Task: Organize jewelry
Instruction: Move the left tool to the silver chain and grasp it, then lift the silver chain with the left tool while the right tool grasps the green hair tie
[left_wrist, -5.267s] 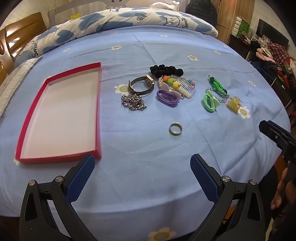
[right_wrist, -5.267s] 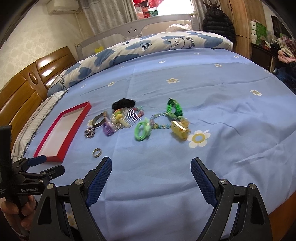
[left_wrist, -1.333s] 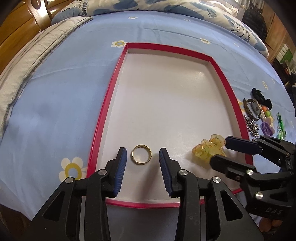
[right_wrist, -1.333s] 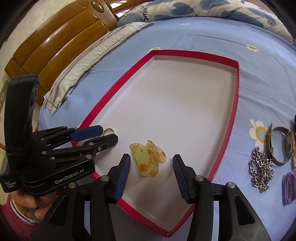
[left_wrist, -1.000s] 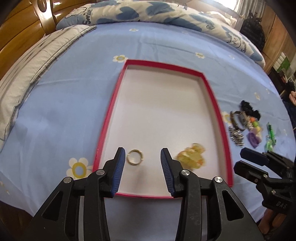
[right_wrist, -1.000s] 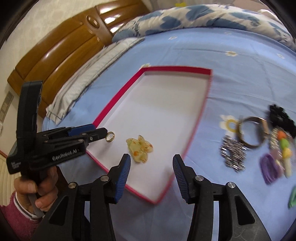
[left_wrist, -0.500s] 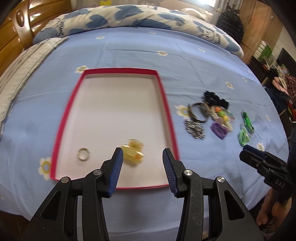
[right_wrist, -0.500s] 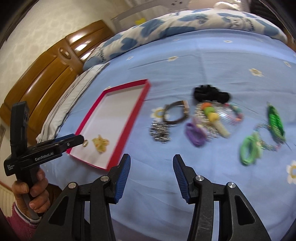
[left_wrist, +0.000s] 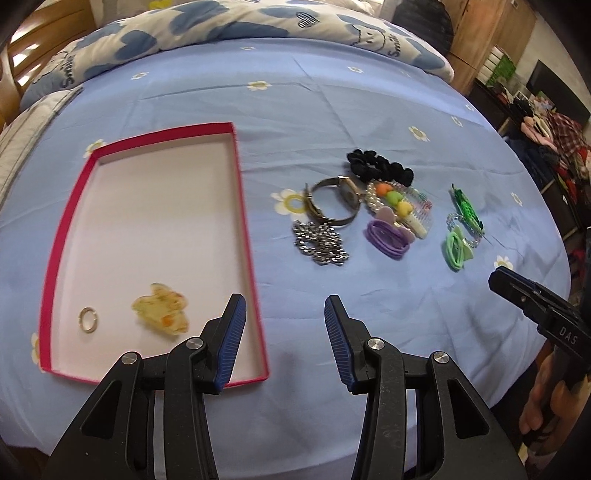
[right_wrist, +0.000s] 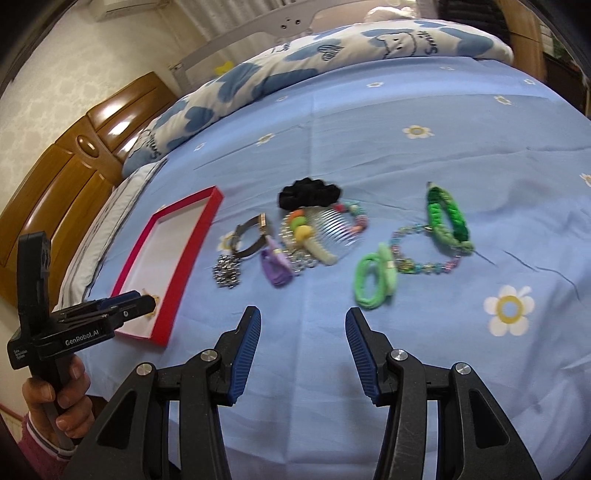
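My left tongs (left_wrist: 282, 317) hang over the near edge of the bed, jaws parted with nothing between them, straddling the right wall of the red tray (left_wrist: 242, 199). Inside that tray, near end, I see the gold ring (left_wrist: 88, 319) at the left and the yellow hair claw (left_wrist: 162, 308) just right of it, apart from each other.

My right tongs (right_wrist: 303, 328) are also spread and empty, hovering above bare blue bedsheet (right_wrist: 406, 162). Ahead of them lies the rest of the jewelry, all to the right of the tray. The silver chain (left_wrist: 321, 245) sits in a heap nearest the tray, with the watch (left_wrist: 334, 201) touching it on its far side. Beyond the watch is the black scrunchie (left_wrist: 380, 168). The purple hair tie (left_wrist: 389, 236) lies right of the chain, against a clear comb (right_wrist: 338, 227) and a clip with coloured beads (left_wrist: 393, 197). Farther right, the light green hair tie (right_wrist: 375, 277) rests near a beaded bracelet (right_wrist: 424, 254), and the braided green bracelet (right_wrist: 448, 216) lies at its far side, overlapping it.

In the right wrist view my left tongs appear over the tray's near corner, held in my left hand (right_wrist: 55, 400).
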